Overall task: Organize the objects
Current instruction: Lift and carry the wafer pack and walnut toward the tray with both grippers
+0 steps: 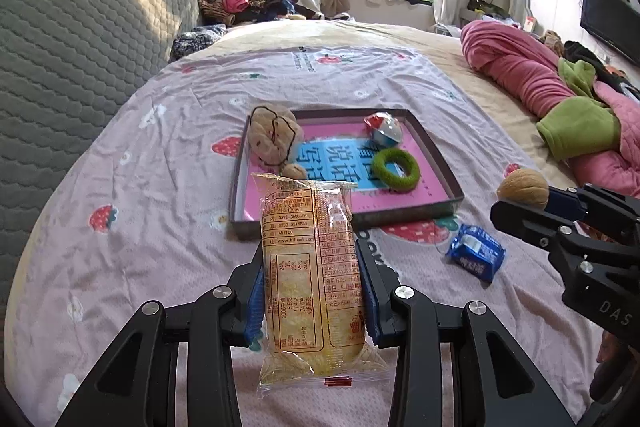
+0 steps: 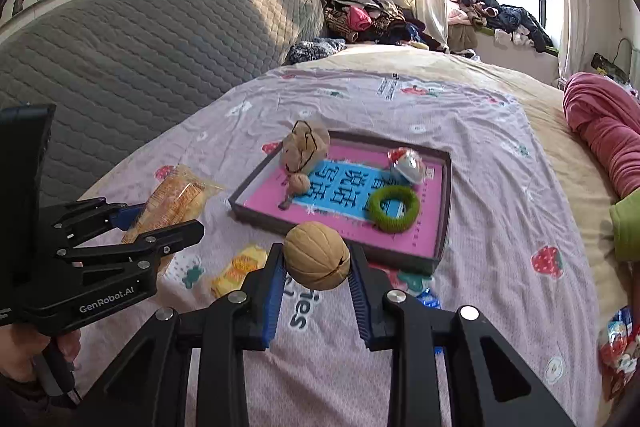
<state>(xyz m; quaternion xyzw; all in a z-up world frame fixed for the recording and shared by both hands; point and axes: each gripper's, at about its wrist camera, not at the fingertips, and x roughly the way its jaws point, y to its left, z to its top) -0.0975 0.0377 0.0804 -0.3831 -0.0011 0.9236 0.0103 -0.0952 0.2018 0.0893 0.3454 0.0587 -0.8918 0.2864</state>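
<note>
My left gripper [image 1: 312, 267] is shut on a long clear-wrapped yellow cake packet [image 1: 312, 283], held above the bed just in front of the shallow dark tray [image 1: 440, 163]. My right gripper [image 2: 316, 267] is shut on a walnut [image 2: 317, 255], held near the tray's front edge [image 2: 336, 235]; it also shows in the left wrist view [image 1: 523, 187]. In the tray lie a beige plush toy [image 1: 274, 135], a small walnut [image 1: 295, 171], a green ring [image 1: 399, 170] and a red-white-blue wrapped ball [image 1: 383, 127].
A blue snack packet [image 1: 476, 254] lies on the strawberry-print sheet [image 1: 160, 187] right of the tray. A small yellow packet [image 2: 239, 269] lies on the sheet below the left gripper [image 2: 160, 223]. Pink and green bedding [image 1: 560, 99] is piled at the right; a grey quilted headboard [image 1: 80, 39] is on the left.
</note>
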